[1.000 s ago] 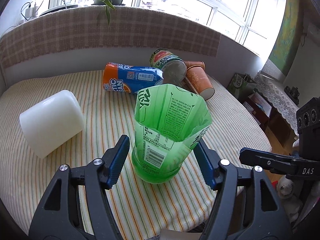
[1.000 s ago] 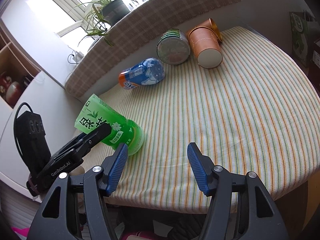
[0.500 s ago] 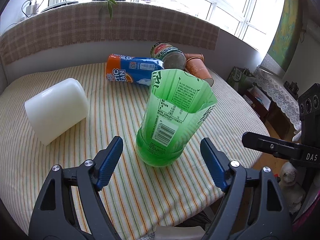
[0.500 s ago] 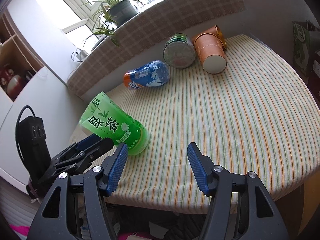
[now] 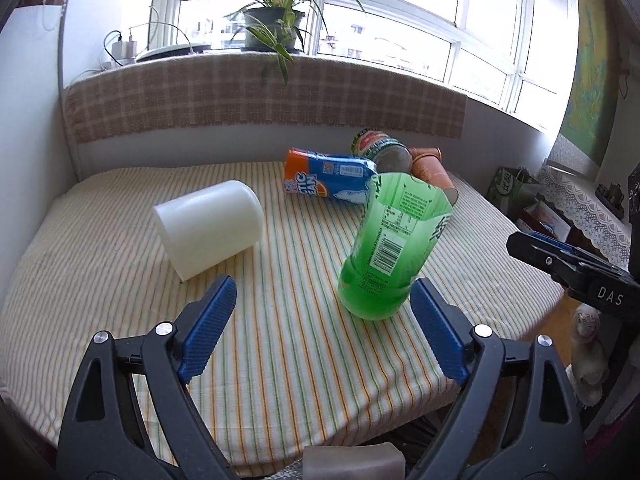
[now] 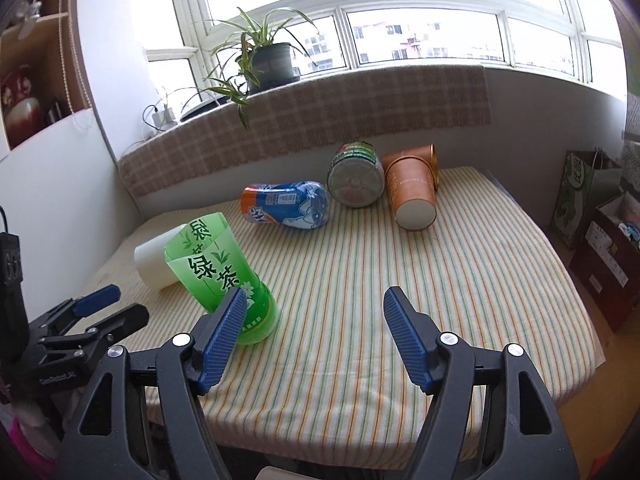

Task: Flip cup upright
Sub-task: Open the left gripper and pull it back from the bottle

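The counter [image 5: 100,248], under its striped cloth, carried five things, and only one had changed. The white cup [image 5: 210,228] lay on its side at the left; the blue and orange bottle [image 5: 328,178], the green jar [image 5: 380,148] and the copper cup [image 5: 430,168] lay tipped together at the back.

The green cup [image 5: 396,248] stood on its base near the front edge, mouth up. A second earlier the left gripper [image 5: 322,320] had its fingers [image 5: 208,320] close against both sides of that cup; half a second earlier they had spread; now they stood wide apart, released and drawn back, with the cup off to their right and free of them. From the right wrist view the cup seemed to lean left, though the fisheye lens may account for that.

The right gripper [image 6: 316,338] was also spread wide and held nothing, aimed at bare cloth beside the cup.

So this flip looked finished: the cup stood without support. Four others remained on their sides, the white cup nearest the left gripper.
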Demonstrator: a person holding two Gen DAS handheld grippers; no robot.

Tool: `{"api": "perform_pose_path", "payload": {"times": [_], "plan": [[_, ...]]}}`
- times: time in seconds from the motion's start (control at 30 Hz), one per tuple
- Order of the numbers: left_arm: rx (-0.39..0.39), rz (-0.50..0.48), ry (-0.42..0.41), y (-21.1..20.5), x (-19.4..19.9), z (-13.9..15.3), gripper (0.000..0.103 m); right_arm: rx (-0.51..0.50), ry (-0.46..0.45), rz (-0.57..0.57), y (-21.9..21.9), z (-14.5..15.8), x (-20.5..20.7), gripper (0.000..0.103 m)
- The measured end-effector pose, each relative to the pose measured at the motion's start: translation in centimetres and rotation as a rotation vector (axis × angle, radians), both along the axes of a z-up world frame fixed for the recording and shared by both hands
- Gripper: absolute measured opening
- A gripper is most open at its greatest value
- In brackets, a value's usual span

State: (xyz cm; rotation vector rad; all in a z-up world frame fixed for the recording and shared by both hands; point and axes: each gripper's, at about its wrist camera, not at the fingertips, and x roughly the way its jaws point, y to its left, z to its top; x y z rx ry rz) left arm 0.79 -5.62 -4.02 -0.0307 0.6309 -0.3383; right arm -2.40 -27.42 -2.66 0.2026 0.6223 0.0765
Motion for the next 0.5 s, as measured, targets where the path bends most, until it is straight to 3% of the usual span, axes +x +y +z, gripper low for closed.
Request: {"api": "perform_pose_path", "payload": {"times": [0.13, 0.2, 0.3, 0.5], "plan": [[0.002, 0.096, -0.126, 1.1, -1.4, 2.0, 0.093, -0.067, -0.072, -0.028, 1.0, 0.7, -0.5, 0.079], [0.002, 0.141, -0.186, 1.5, -2.1, 3.0, 0.103, -0.077, -0.098, -0.034, 1.4, 1.1, -0.7, 0.08], [0.006, 0.204, -0.266, 1.9, -2.8, 4.0, 0.103, -0.102, -0.145, -0.058, 1.9, 1.5, -1.0, 0.082], [0.003, 0.236, -0.303, 2.6, -3.4, 5.0, 0.103, -0.114, -0.222, -0.121, 2.3, 2.0, -1.6, 0.09]]}}
